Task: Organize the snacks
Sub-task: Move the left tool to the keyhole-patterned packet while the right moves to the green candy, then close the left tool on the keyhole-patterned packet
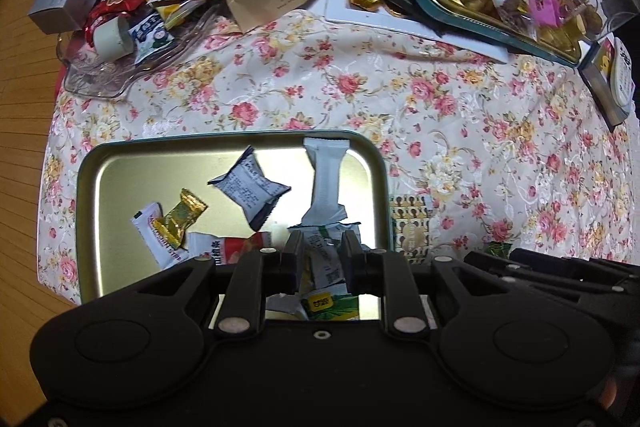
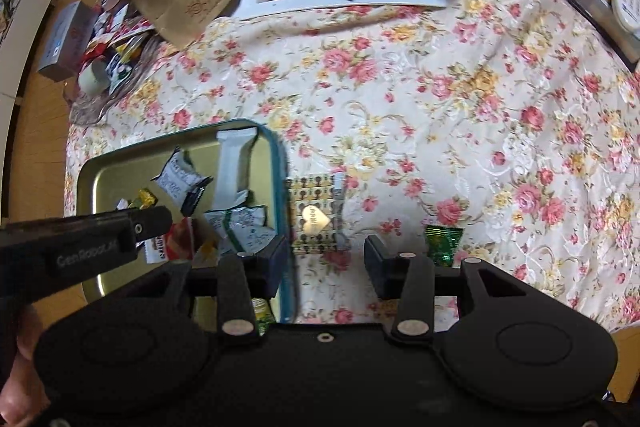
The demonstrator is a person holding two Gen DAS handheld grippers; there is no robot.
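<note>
Sorting step, mid-collection. The left gripper point(image 1: 320, 259) hangs over the gold tin tray point(image 1: 90, 187), jaws clamped on a white-green sachet point(image 1: 324, 259). The right gripper point(image 2: 326, 261) hovers with jaws apart and empty; the patterned heart packet point(image 2: 316, 219) lies just ahead of its fingertips, beside the tray point(image 2: 280, 163), with a green candy point(image 2: 442, 243) just beyond its right finger. The likely next move is to lower and close on the packet.

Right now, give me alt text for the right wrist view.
The right tool hangs open over a floral tablecloth, above a patterned packet with a gold heart beside a green candy. At left, a gold tray holds assorted snack packets, with the left tool over it.
</note>
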